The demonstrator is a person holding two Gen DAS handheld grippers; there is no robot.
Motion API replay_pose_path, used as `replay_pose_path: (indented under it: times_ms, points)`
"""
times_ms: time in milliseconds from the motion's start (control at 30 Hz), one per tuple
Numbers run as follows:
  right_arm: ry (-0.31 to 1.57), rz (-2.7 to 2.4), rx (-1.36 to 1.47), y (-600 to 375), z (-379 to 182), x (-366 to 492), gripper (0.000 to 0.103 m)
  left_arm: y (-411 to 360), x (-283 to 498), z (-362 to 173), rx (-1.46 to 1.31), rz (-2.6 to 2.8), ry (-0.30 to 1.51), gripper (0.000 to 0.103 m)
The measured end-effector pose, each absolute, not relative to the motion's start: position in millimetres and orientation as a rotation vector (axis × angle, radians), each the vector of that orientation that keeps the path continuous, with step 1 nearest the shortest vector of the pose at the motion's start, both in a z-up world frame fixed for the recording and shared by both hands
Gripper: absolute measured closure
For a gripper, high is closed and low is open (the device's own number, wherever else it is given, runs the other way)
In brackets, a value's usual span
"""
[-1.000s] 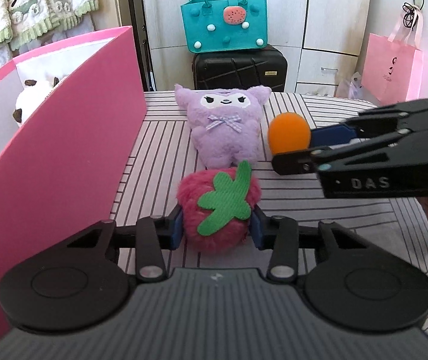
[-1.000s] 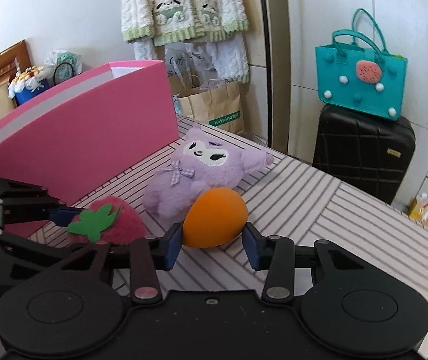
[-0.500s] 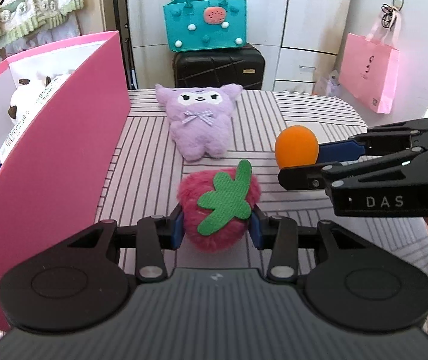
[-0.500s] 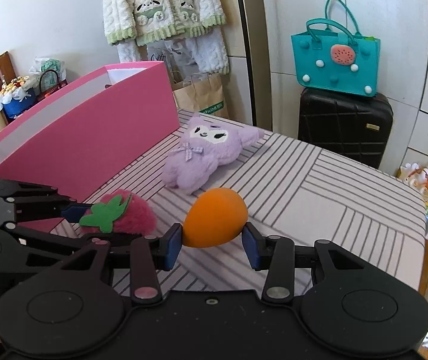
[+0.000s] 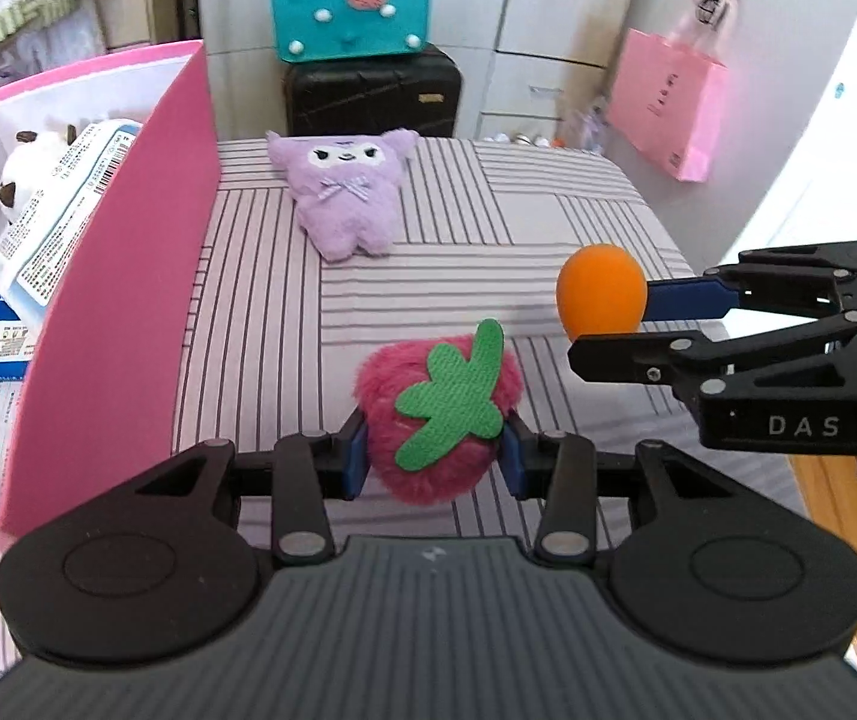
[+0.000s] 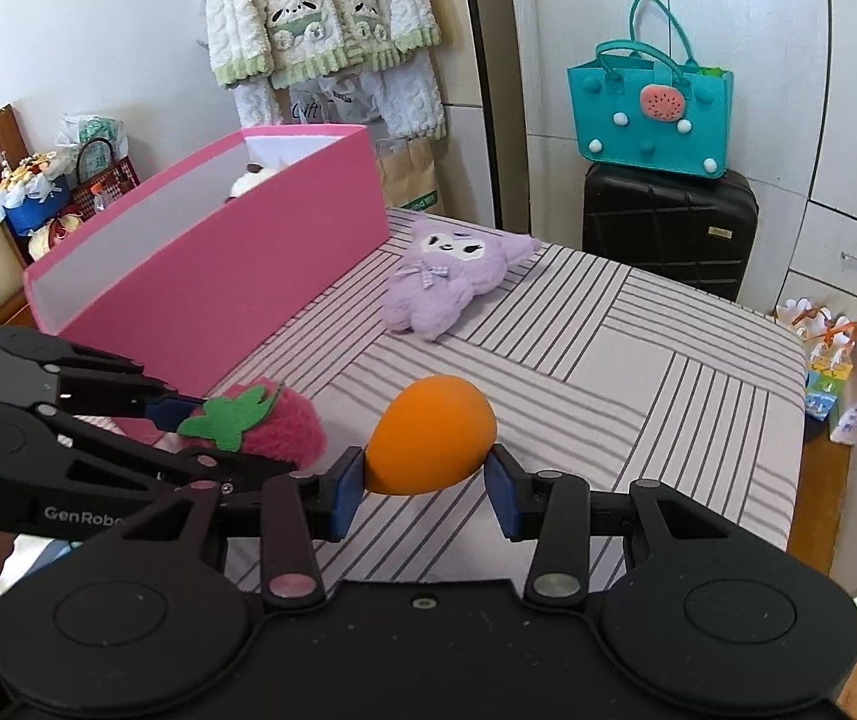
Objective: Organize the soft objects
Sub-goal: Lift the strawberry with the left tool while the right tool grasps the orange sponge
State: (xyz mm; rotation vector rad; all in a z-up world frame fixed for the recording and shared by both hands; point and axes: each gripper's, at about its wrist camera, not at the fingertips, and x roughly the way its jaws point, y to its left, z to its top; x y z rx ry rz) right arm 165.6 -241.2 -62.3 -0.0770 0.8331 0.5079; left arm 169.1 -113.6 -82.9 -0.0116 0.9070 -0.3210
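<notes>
A lived-in room of a home, likely a bedroom: a striped bed cover (image 6: pixel 638 360) fills the middle, fleecy cream clothes (image 6: pixel 320 12) hang on the wall at upper left, and a teal felt handbag (image 6: pixel 647 114) sits on a black suitcase (image 6: pixel 668 228) at upper right (white cupboard doors (image 5: pixel 554 12) behind).

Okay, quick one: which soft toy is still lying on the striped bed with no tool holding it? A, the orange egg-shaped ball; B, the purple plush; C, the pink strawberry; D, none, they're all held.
B: the purple plush lies free on the striped bed, while the left tool grips the pink strawberry and the right tool grips the orange ball.
</notes>
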Motion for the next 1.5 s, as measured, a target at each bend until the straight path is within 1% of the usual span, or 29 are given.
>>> replay_pose_path:
  times_ms: [500, 767, 933, 1233, 1500]
  points:
    - [0.839, 0.552, -0.112, -216.5, -19.7, 109.4, 0.055, -69.4, 131.8, -38.2, -0.012, -0.483, 0.965, 0.062]
    - [0.809, 0.612, -0.139, -193.4, 7.2, 91.5, 0.055, -37.2, 108.5, 6.1, 0.004, -0.531, 0.934, 0.062]
    - [0.777, 0.647, -0.182, -174.2, 24.1, 84.5, 0.055, -17.1, 99.1, 25.0, 0.025, -0.526, 0.915, 0.062]
    - [0.715, 0.726, -0.235, -131.9, 53.0, 88.1, 0.055, 25.0, 98.9, 36.7, 0.042, -0.455, 0.878, 0.062]
    - [0.685, 0.782, -0.295, -93.5, 54.4, 118.7, 0.054, 67.8, 123.7, 32.8, 0.011, -0.387, 0.844, 0.062]
